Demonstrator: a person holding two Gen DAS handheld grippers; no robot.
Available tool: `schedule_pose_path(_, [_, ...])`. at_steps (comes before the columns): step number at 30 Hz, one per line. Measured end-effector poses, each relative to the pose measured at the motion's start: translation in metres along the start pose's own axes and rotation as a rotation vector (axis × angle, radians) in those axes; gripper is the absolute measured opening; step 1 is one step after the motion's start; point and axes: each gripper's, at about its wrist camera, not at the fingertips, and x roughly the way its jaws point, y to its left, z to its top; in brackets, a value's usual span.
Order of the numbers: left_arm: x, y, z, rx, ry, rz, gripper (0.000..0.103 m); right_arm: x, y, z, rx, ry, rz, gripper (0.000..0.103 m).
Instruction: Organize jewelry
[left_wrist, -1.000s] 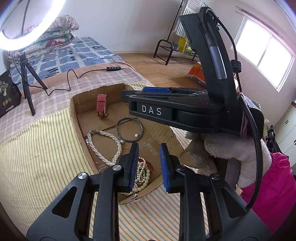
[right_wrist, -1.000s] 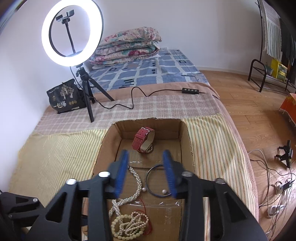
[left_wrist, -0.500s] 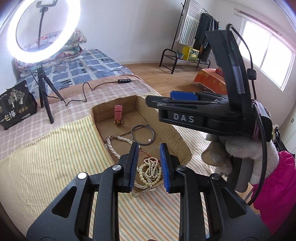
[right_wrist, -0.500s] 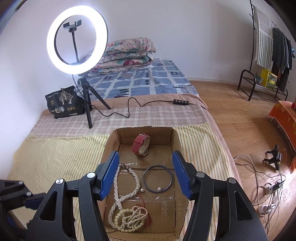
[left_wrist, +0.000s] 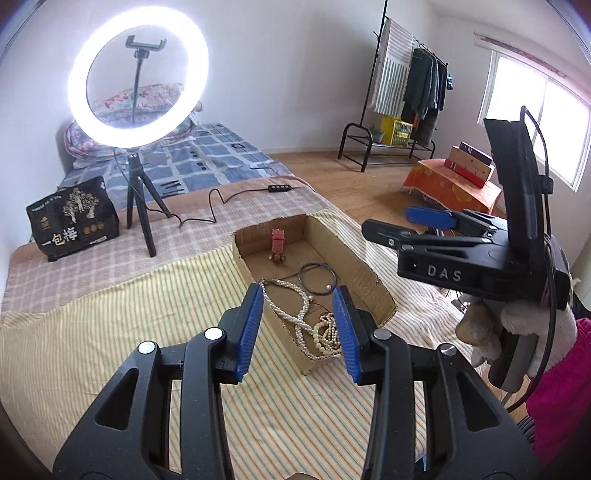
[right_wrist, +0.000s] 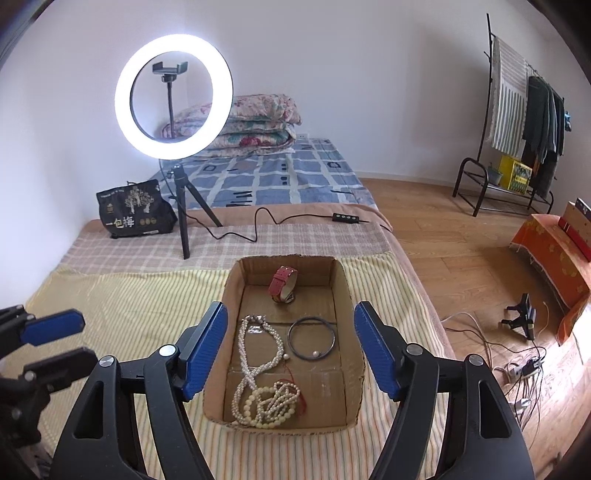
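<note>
An open cardboard box (right_wrist: 341, 284) (left_wrist: 373, 275) lies on the striped bed cover. Inside it are a red watch (right_wrist: 282, 284) (left_wrist: 277, 243) at the far end, a dark bangle with a pearl (right_wrist: 312, 342) (left_wrist: 318, 278), a white pearl necklace (right_wrist: 258, 343) (left_wrist: 291, 299), and a cream bead string (right_wrist: 273, 402) (left_wrist: 327, 334) at the near end. My left gripper (left_wrist: 298, 332) is open and empty, raised above the box's near left corner. My right gripper (right_wrist: 291, 350) is wide open and empty, high above the box; it also shows in the left wrist view (left_wrist: 424, 221).
A lit ring light on a tripod (right_wrist: 173, 96) stands behind the box, its cable (right_wrist: 258, 225) trailing across the bed. A black bag (right_wrist: 133, 214) sits at the far left. Folded quilts (right_wrist: 255, 122), a clothes rack (right_wrist: 524, 110) and floor cables (right_wrist: 517, 354) are farther off.
Both grippers have lifted up and back from the box. The left jaws have opened from nearly shut, and the right jaws have opened wider.
</note>
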Motion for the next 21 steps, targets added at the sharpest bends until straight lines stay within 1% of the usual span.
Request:
schedule_pose_path(1, [-0.006, 0.0, -0.001, 0.004, -0.009, 0.002, 0.043, -0.006, 0.004, -0.002, -0.007, -0.01, -0.008, 0.073])
schedule_pose_path(2, [-0.01, -0.001, -0.002, 0.006, -0.016, 0.004, 0.051, -0.012, 0.007, -0.003, -0.014, -0.018, -0.016, 0.075])
schedule_pose_path(3, [-0.015, -0.001, -0.003, 0.007, -0.026, 0.007, 0.055, -0.017, 0.009, -0.005, -0.021, -0.027, -0.025, 0.079])
schedule_pose_path(5, [-0.024, -0.002, -0.005, 0.002, -0.045, 0.011, 0.066, -0.029, 0.015, -0.008, -0.034, -0.052, -0.051, 0.079])
schedule_pose_path(7, [-0.033, -0.002, -0.008, 0.003, -0.057, 0.019, 0.072, -0.038, 0.018, -0.011, -0.037, -0.069, -0.061, 0.079])
schedule_pose_path(12, [-0.046, 0.0, -0.011, 0.015, -0.066, 0.051, 0.072, -0.057, 0.023, -0.018, -0.024, -0.11, -0.077, 0.08])
schedule_pose_path(13, [-0.049, 0.001, -0.011, 0.013, -0.068, 0.058, 0.076, -0.059, 0.024, -0.019, -0.023, -0.117, -0.081, 0.081])
schedule_pose_path(14, [-0.051, 0.002, -0.012, 0.009, -0.075, 0.064, 0.085, -0.061, 0.025, -0.02, -0.022, -0.125, -0.082, 0.081])
schedule_pose_path(16, [-0.056, 0.005, -0.015, -0.001, -0.101, 0.085, 0.095, -0.066, 0.028, -0.022, -0.027, -0.14, -0.081, 0.081])
schedule_pose_path(19, [-0.062, 0.006, -0.015, 0.004, -0.128, 0.12, 0.096, -0.07, 0.033, -0.022, -0.037, -0.155, -0.078, 0.081])
schedule_pose_path(21, [-0.064, 0.007, -0.015, 0.008, -0.14, 0.13, 0.096, -0.072, 0.037, -0.021, -0.037, -0.165, -0.073, 0.081])
